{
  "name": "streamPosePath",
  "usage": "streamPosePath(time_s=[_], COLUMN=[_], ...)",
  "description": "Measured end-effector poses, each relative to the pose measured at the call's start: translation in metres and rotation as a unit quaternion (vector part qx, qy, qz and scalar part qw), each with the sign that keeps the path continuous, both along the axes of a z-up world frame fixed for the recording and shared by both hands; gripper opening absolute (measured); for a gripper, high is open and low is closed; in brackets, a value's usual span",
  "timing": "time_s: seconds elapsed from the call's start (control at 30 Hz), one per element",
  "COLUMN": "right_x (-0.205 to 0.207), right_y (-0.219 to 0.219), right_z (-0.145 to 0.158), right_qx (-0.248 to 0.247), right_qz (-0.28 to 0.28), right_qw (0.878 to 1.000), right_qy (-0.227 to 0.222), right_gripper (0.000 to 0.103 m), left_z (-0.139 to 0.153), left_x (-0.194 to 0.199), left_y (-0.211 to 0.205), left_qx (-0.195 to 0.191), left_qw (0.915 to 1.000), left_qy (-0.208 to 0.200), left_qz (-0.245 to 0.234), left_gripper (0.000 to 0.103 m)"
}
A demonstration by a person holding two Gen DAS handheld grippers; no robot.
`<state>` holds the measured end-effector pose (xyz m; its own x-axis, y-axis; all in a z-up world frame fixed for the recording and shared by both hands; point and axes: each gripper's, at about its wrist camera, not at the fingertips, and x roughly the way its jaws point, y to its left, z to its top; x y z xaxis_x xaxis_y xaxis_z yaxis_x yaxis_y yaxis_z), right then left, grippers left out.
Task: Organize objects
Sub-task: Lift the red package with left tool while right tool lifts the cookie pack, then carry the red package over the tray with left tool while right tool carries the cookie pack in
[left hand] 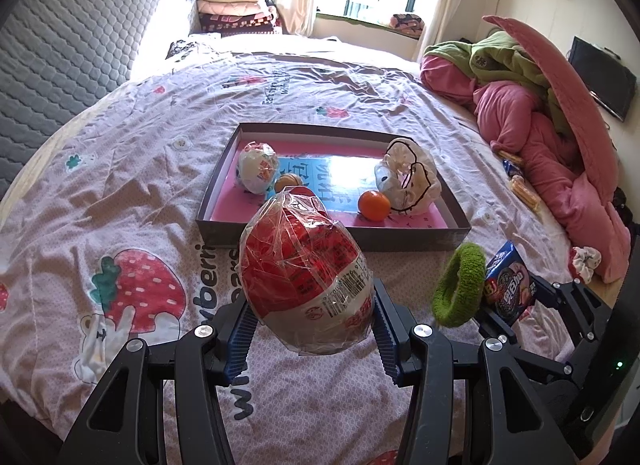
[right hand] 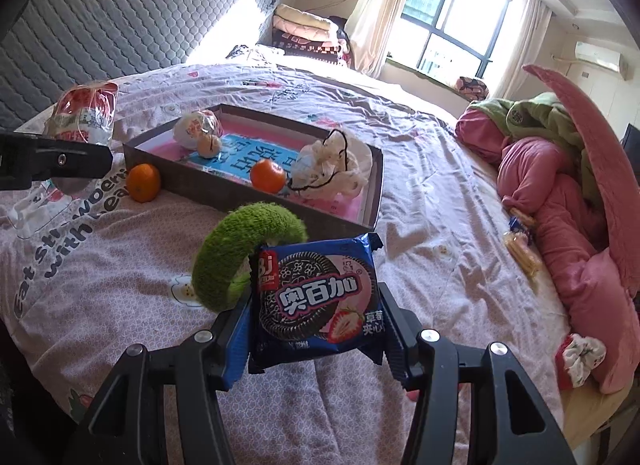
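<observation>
**Both grippers gripping items short of the tray**

The left gripper [left hand: 310, 339] is clamping a wrapped red-and-white egg [left hand: 306, 277], jaws partly open around it, at lower centre of the left view. The right gripper [right hand: 316, 339] is pinching a blue biscuit pack [right hand: 316, 299] at lower centre of the right view; a green ring [right hand: 244, 253] is standing against its left edge. The tray [right hand: 208, 185] is sitting mid-frame on the bed [right hand: 420, 233], holding an orange [right hand: 268, 175], a white bag [right hand: 332, 169] and a second egg [right hand: 196, 129]. Another orange [right hand: 143, 182] is lying outside, touching the tray's left corner.
</observation>
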<state>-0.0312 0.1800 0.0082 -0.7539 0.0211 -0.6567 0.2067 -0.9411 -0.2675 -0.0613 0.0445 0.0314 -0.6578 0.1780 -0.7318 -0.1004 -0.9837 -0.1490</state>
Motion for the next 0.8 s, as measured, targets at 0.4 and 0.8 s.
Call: streamPosePath(time_s=[0.4, 0.8], right_x=[-0.003, -0.018], right_y=[-0.018, -0.031], right_z=[0.014, 0.006], right_qx=[0.004, 0.021], right_qz=[0.025, 0.043], right_qw=[1.0, 0.999], right_qy=[0.008, -0.005], right_gripper=[0.056, 0.056], left_z=[0.005, -0.002], left_x=[0.003, -0.004], left_y=[-0.005, -0.009], left_qx=[0.003, 0.005], left_qw=[1.0, 1.0], left_qy=[0.006, 0.003], left_qz=[0.002, 0.006], left_gripper=[0.054, 0.054])
